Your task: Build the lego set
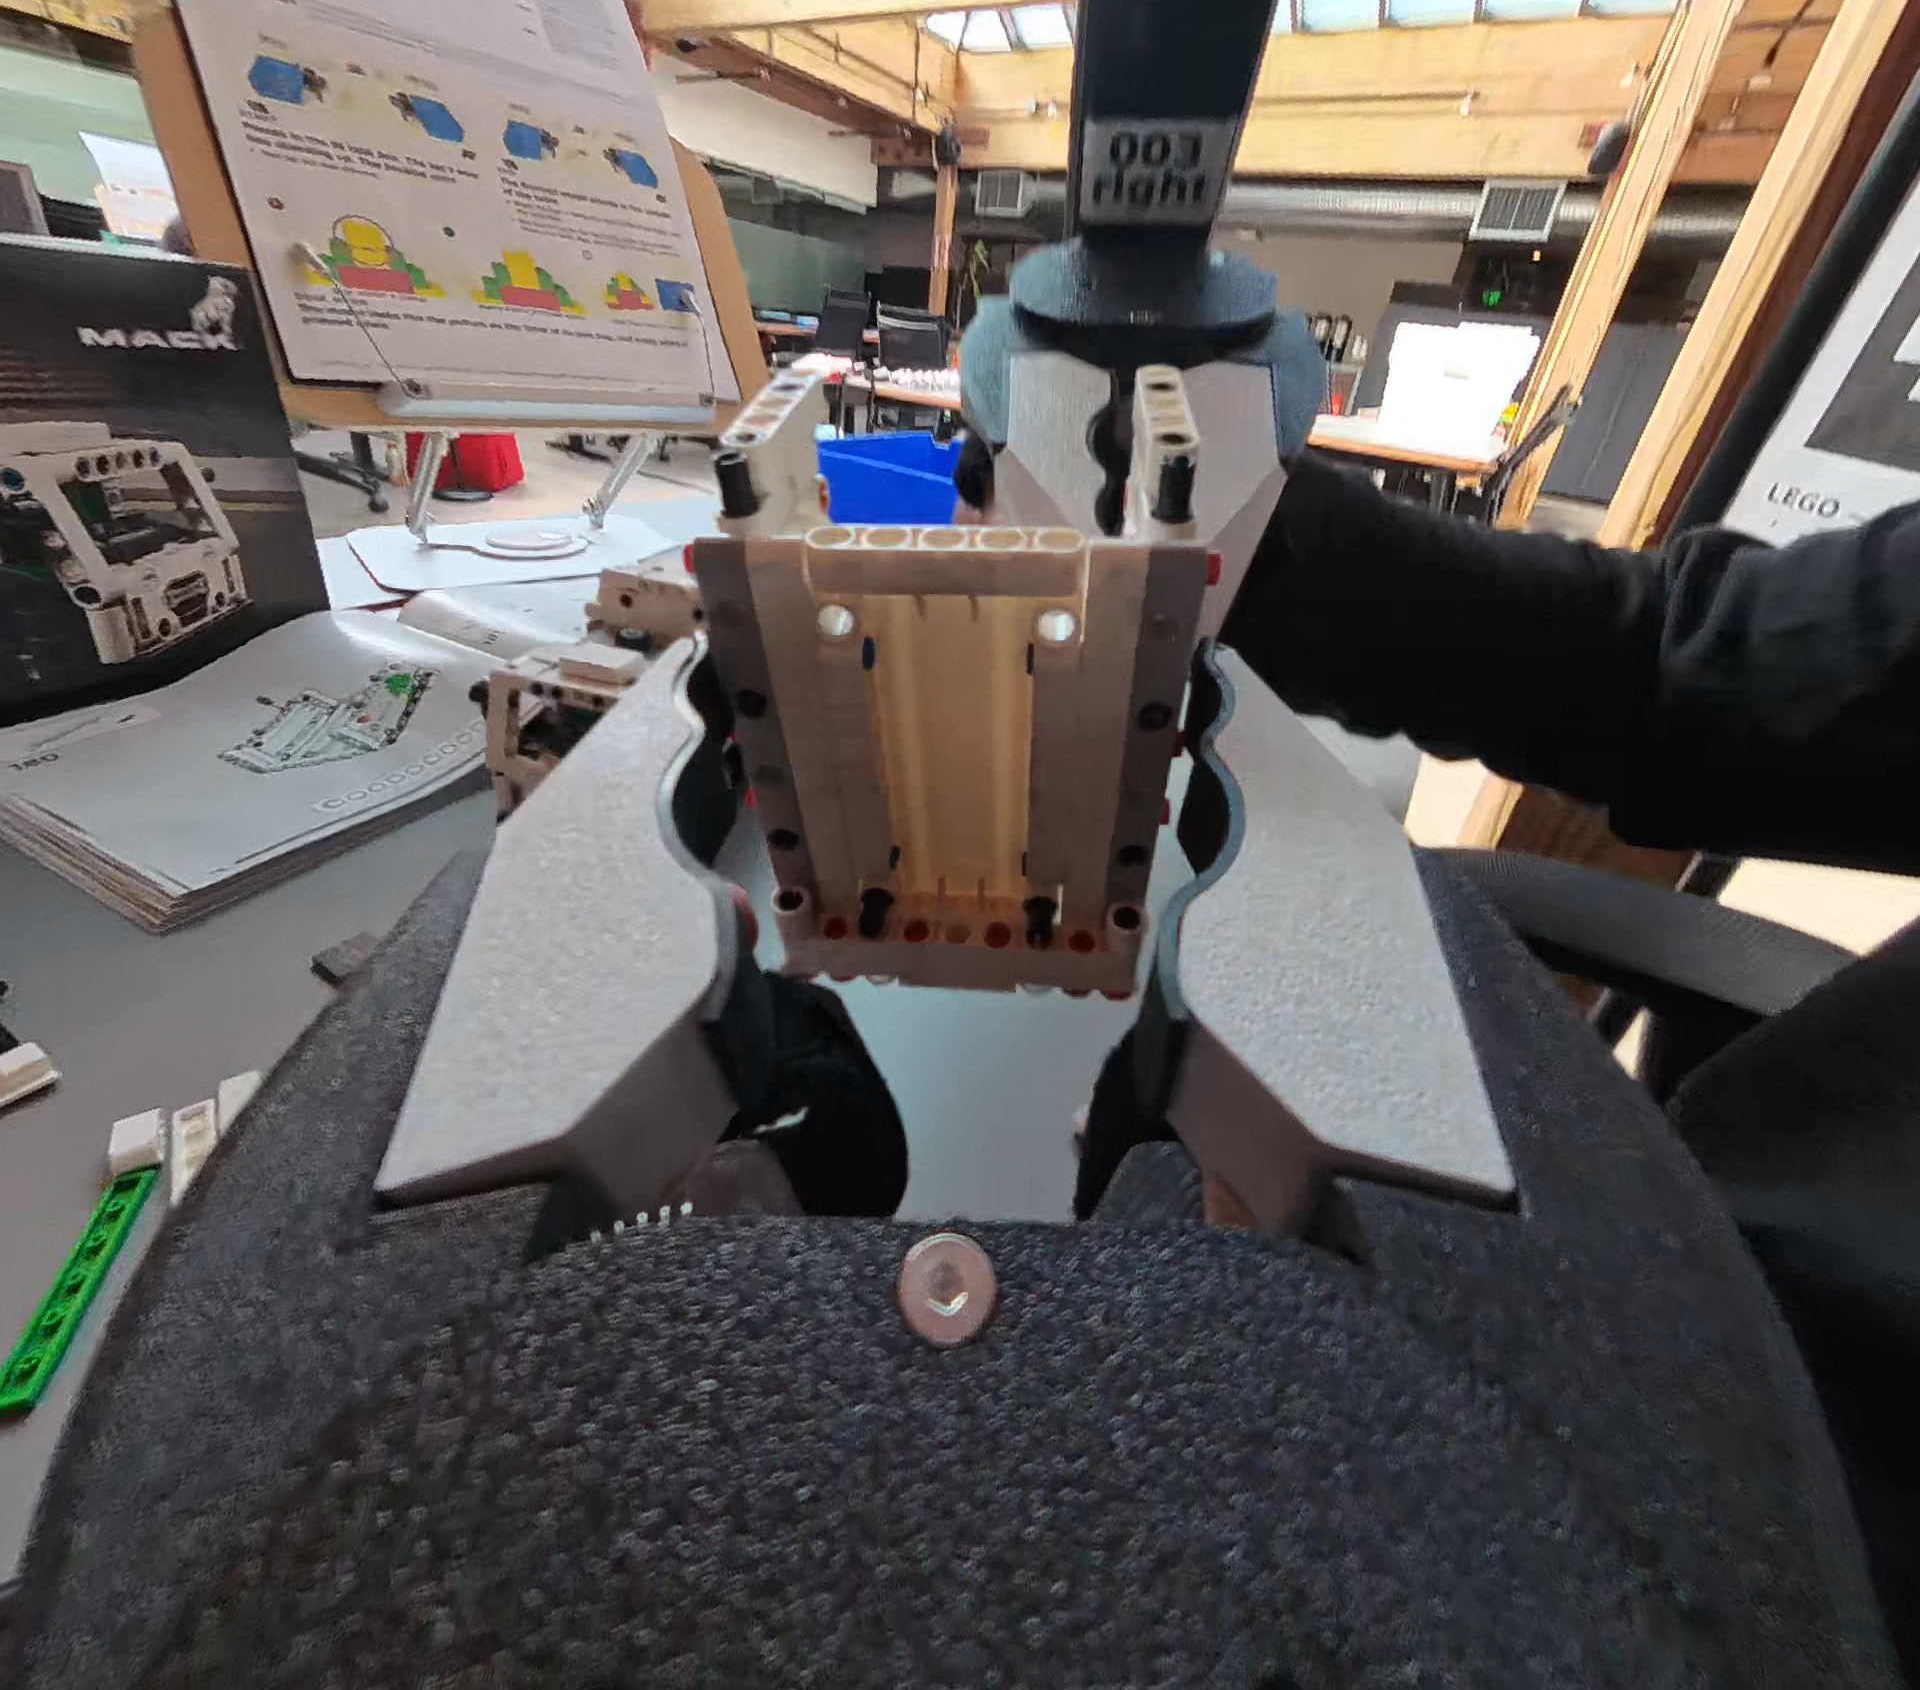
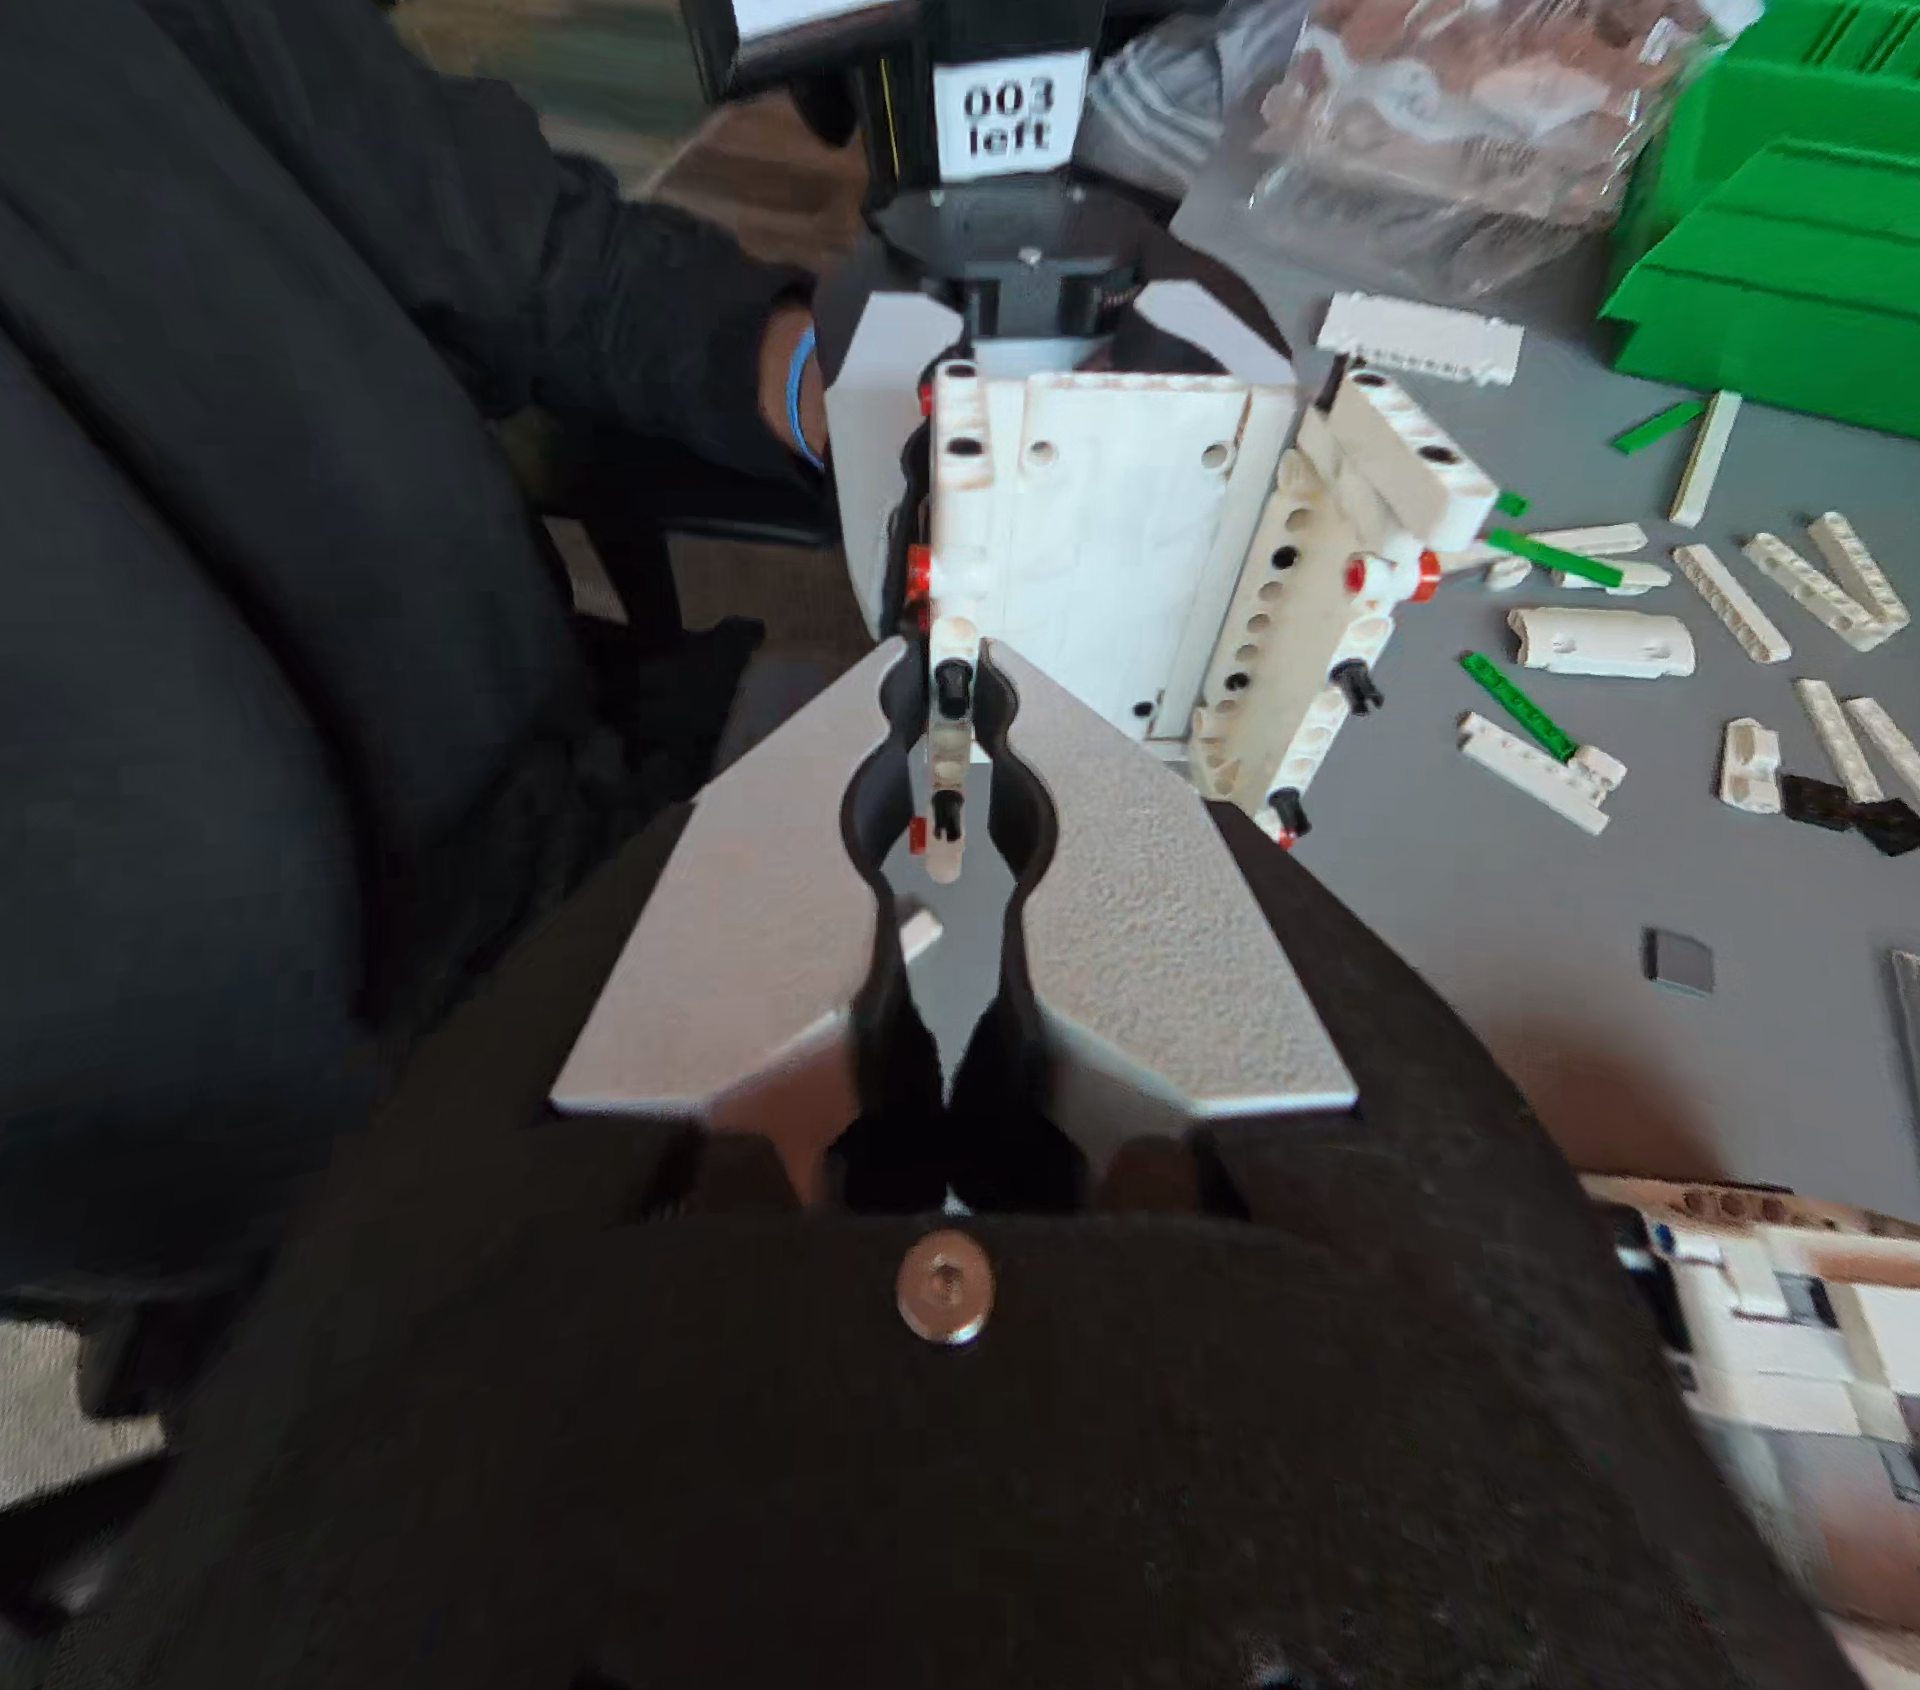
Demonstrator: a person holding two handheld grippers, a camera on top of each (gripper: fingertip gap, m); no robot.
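Note:
A white Lego panel assembly (image 1: 945, 767) with black and red pins is held upright above the grey table (image 1: 208, 996). My left gripper (image 1: 945, 674) is shut on its two sides. In the right wrist view the same assembly (image 2: 1101, 539) stands ahead, with the left gripper (image 2: 1049, 352) behind it. My right gripper (image 2: 951, 669) is shut on a thin white beam (image 2: 948, 736) with black pins that juts from the assembly's left edge. In the left wrist view the right gripper (image 1: 1127, 445) sits at the assembly's far top, gripping that beam (image 1: 1164, 435).
An open instruction booklet (image 1: 260, 757), the set's box (image 1: 125, 477), a sheet on a stand (image 1: 416, 82), a second white build (image 1: 561, 684) and a green plate (image 1: 73, 1287) lie left. Loose white beams (image 2: 1766, 591), green bins (image 2: 1787, 238), a plastic bag (image 2: 1475, 61) lie right.

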